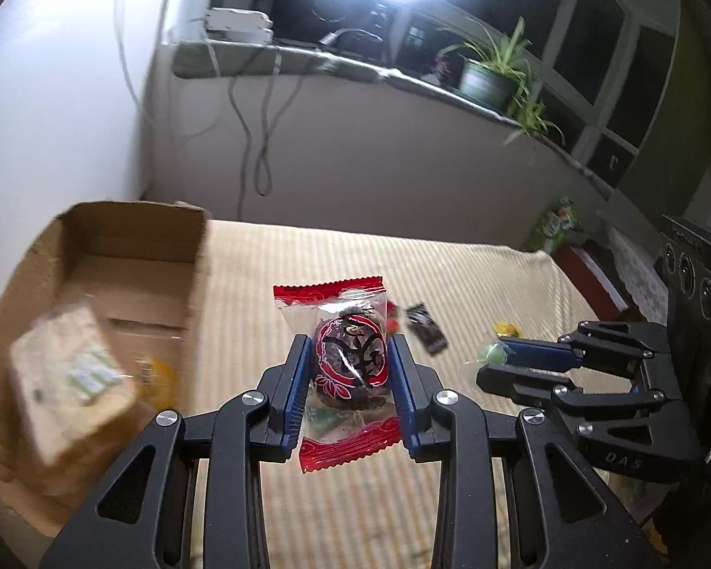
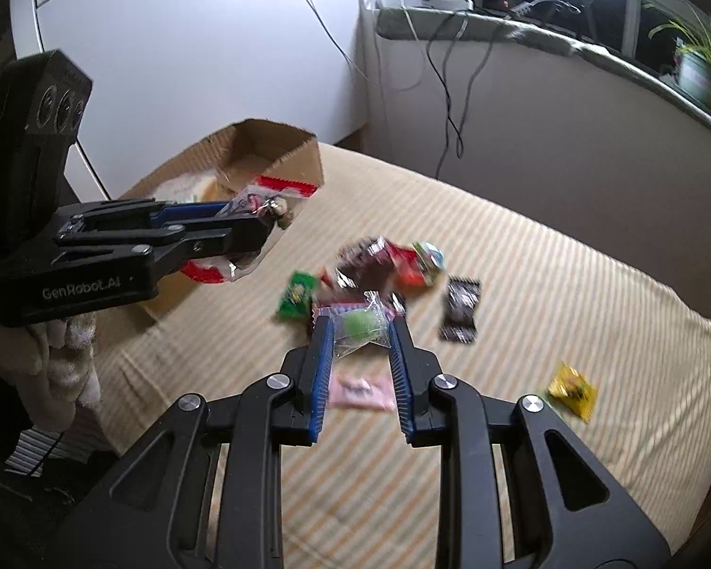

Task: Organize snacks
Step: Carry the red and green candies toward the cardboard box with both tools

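Left wrist view. The left gripper [image 1: 350,355] is pointing forward and downward over the striped cloth [image 1: 450,275], its blue pads clamped on a red-edged packet [image 1: 348,370] that is standing between them, raised off the cloth. At 9 o'clock from the packet the open box [image 1: 118,261] is lying on the cloth, with a blurred pale pack [image 1: 71,379] inside it. At 3 o'clock the right gripper [image 1: 493,360] is reaching in from the right edge, its fingers lying nearly level and closed on a green sweet [image 1: 493,354]. A black wrapper [image 1: 426,327] and a yellow wrapper [image 1: 507,329] are lying on the cloth beyond, between 1 and 2 o'clock from the packet. A plant [image 1: 493,71] is sitting on the sill at 1 o'clock.

Right wrist view. The right gripper [image 2: 360,327] is tilting downward over the cloth [image 2: 545,261], its pads pinching the clear wrap of the green sweet [image 2: 360,322], which is held clear of the cloth. A pink wrapper [image 2: 360,391] is lying below the fingers. A blurred heap of snacks [image 2: 384,265] is lying at 12 o'clock, a green wrapper [image 2: 298,296] at 10 o'clock, the black wrapper [image 2: 460,308] at 3 o'clock and the yellow wrapper [image 2: 571,391] at 4 o'clock. At 10 o'clock the left gripper [image 2: 270,218] is reaching across level, gripping the packet [image 2: 256,204] in front of the box [image 2: 279,142]. A gloved hand [image 2: 66,355] is holding its handle from below.
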Demonstrator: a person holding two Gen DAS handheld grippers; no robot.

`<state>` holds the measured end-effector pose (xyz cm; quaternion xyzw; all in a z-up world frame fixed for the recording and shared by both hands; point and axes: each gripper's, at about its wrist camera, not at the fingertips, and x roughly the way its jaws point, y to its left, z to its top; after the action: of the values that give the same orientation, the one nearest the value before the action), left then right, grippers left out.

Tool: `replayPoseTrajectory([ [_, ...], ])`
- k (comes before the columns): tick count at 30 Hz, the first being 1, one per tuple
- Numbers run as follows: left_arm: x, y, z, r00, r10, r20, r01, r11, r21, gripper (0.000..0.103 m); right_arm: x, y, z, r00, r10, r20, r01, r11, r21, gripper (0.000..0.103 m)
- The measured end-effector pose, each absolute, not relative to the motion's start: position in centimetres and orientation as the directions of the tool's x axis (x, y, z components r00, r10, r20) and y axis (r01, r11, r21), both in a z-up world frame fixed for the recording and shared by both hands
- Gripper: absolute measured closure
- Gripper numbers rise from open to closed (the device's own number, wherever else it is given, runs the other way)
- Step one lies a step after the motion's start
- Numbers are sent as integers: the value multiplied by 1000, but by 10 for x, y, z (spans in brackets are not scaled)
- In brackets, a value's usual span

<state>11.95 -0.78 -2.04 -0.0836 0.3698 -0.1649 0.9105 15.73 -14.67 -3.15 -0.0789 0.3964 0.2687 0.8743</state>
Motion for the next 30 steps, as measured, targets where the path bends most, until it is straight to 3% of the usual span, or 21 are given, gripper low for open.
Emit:
replayPoseTrajectory([
  [30,145,114,-22,735,-186,-652,16,966,-258,72,258,6,-34,450,501,-739,-653,749,110,78],
])
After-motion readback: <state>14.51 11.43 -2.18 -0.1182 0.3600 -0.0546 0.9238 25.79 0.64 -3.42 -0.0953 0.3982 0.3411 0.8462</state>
